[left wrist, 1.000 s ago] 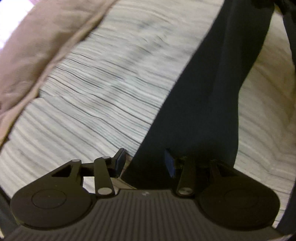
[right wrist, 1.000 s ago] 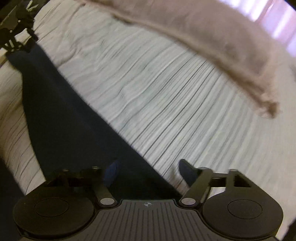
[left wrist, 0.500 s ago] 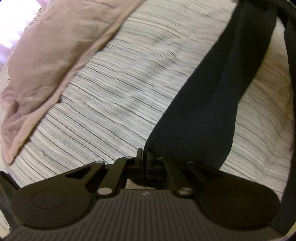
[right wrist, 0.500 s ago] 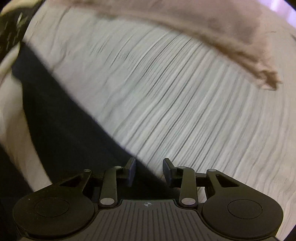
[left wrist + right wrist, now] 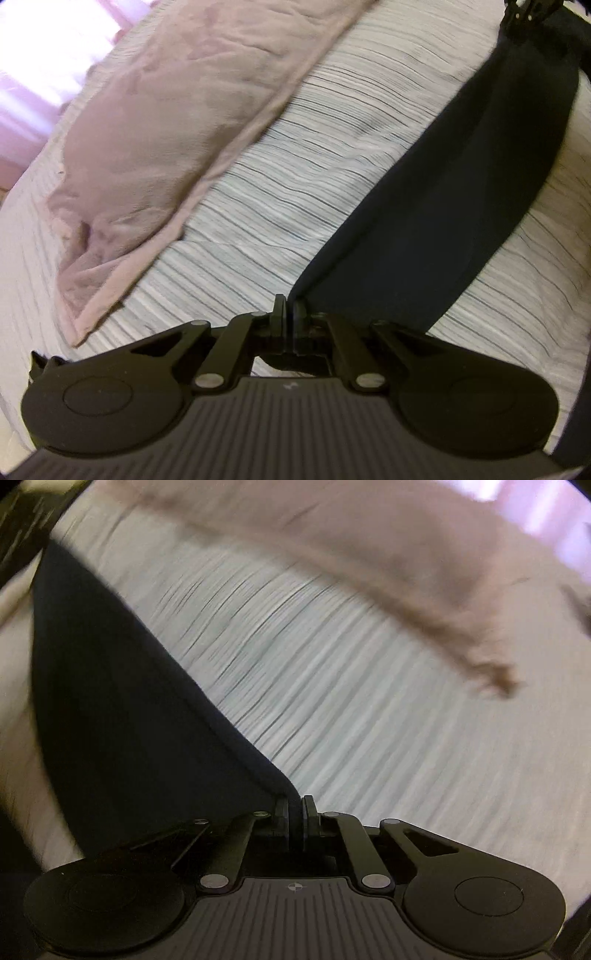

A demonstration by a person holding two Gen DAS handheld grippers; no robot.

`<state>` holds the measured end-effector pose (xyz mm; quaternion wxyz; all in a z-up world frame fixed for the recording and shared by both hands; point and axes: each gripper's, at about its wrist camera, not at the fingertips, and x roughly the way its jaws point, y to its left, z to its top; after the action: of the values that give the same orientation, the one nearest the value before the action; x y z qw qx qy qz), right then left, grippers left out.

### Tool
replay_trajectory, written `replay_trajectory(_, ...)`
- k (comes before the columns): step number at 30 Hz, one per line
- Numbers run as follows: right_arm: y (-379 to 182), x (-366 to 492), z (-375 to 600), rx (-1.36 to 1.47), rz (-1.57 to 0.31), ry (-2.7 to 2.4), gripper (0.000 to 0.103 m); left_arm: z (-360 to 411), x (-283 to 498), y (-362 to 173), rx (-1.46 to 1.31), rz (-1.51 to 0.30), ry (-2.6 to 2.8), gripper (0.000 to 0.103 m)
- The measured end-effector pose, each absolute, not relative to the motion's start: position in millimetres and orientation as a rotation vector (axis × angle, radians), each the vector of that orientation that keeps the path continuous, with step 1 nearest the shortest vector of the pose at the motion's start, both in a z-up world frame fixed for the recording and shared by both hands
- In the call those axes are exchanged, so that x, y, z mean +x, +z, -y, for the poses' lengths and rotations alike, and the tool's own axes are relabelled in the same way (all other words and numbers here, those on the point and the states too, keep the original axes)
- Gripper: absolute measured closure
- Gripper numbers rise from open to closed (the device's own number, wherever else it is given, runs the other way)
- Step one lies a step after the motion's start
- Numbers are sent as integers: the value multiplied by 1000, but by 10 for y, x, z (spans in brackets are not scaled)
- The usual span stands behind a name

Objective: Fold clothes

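A dark navy garment (image 5: 461, 192) hangs stretched as a long band above the striped bed. My left gripper (image 5: 290, 306) is shut on its near corner, the cloth running up and right to my right gripper (image 5: 524, 14) at the top edge. In the right wrist view the same garment (image 5: 122, 709) spreads to the left, and my right gripper (image 5: 295, 805) is closing its jaws tight, with the pads pressing a corner of the cloth. The far end of the band leads to a blurred dark shape at the top left of that view.
A pinkish-grey blanket (image 5: 166, 110) lies across the far side of the bed, also in the right wrist view as the blanket (image 5: 388, 554). The striped sheet (image 5: 314, 166) lies between the blanket and the garment. Bright window light shows behind.
Both grippers went from open around the garment's edge to shut on it. Both have lifted, and the cloth now hangs taut between them above the sheet.
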<state>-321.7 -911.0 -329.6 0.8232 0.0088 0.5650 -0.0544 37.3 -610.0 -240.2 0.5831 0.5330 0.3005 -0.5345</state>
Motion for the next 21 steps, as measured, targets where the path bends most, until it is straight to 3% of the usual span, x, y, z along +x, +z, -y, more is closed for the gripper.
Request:
replay_trajectory(2, -3312, -3162, 9180, 34, -1167, -173, 97, 6176, 440, -2477, 1224, -710, -1213, 100)
replay_trajectory(5, -3414, -3183, 9139, -17, -1164, -259, 39, 6319, 489, -2680, 1218, -731, -1158, 96)
replay_trajectory(14, -2996, -4252, 8783, 170, -1026, -576, 38, 6254, -29, -2651, 1337, -526, -1113, 82)
replay_trajectory(21, -3212, -5158, 7909, 505, -1106, -690, 38, 6423, -1129, -2576, 1247, -516, -1424, 71)
